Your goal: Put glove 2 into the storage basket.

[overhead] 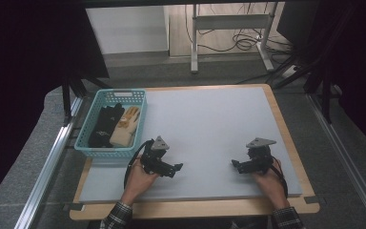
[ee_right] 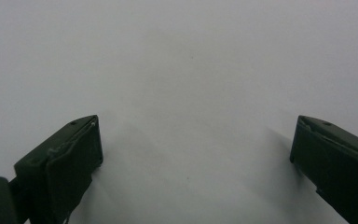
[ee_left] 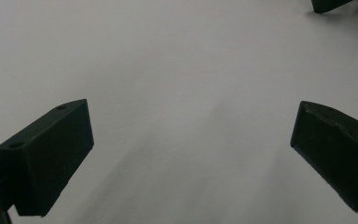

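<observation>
High view: the left gripper (overhead: 175, 167) and the right gripper (overhead: 235, 164) rest low on the grey desk (overhead: 209, 119), tips pointing toward each other, well apart. Both have fingers spread wide, nothing between them, as each gripper view confirms. Farther off, at about ten o'clock from the left gripper, a teal basket (overhead: 91, 150) holds a black glove (overhead: 104, 125) and a tan glove (overhead: 125, 128).

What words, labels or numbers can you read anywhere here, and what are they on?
None can be read.
The basket has a white tag at its far rim, too small to tell if it bears text.
The black glove and the cream glove show no legible print.
The left gripper and right gripper bear no markings.
</observation>
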A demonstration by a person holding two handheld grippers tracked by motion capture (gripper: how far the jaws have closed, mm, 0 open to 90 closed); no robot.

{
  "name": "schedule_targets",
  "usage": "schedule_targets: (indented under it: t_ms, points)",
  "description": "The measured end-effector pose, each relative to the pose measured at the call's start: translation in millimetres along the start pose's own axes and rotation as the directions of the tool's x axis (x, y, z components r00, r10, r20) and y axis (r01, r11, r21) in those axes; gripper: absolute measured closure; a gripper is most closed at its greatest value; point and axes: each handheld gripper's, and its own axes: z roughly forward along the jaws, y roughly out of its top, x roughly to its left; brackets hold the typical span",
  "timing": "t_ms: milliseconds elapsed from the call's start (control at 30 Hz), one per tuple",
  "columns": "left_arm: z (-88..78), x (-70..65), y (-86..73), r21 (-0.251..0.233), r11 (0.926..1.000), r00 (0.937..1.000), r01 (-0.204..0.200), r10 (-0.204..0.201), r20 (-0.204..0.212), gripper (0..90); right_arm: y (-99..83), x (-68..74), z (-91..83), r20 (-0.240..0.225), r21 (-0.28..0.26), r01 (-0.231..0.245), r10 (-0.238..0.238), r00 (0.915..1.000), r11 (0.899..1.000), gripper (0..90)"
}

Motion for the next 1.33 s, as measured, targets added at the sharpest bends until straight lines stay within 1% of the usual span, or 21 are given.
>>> schedule_targets:
  t_ms: [333, 600, 767, 967, 1067, 1333]
  points:
    - [10.1, -1.5, -9.4, 0.011, 0.9999, 0.9999, 0.001, -0.002, 0.011, 0.0, 0.0, 0.0, 0.0, 0.0, 0.0, 0.0, 0.0, 1.0, 1.0, 1.9]
    - [17.4, -5.1, -14.2, 0.026, 0.9996, 0.9998, -0.012, 0.011, 0.015, 0.0, 0.0, 0.0, 0.0, 0.0, 0.0, 0.0, 0.0, 1.0, 1.0, 1.9]
    - [22.4, -7.3, -17.4, 0.047, 0.9987, 0.9998, -0.021, 0.021, 0.003, 0.0, 0.0, 0.1, 0.0, 0.001, 0.0, 0.0, 0.0, 1.0, 1.0, 1.9]
    - [25.1, -8.5, -18.6, 0.07, 0.9973, 0.9997, -0.023, 0.023, -0.011, 0.0, 0.1, 0.1, 0.0, 0.001, 0.0, 0.0, 0.0, 1.0, 1.0, 1.9]
    - [26.4, -10.7, -18.2, 0.084, 0.9958, 0.999, -0.035, 0.037, -0.025, 0.0, 0.1, 0.1, 0.0, 0.001, 0.0, 0.0, 0.0, 1.0, 1.0, 1.9]
    - [26.8, -11.2, -18.4, 0.086, 0.9954, 0.9986, -0.042, 0.045, -0.028, 0.0, -0.2, 0.1, 0.1, 0.001, 0.0, 0.001, -0.001, 1.0, 1.0, 1.9]
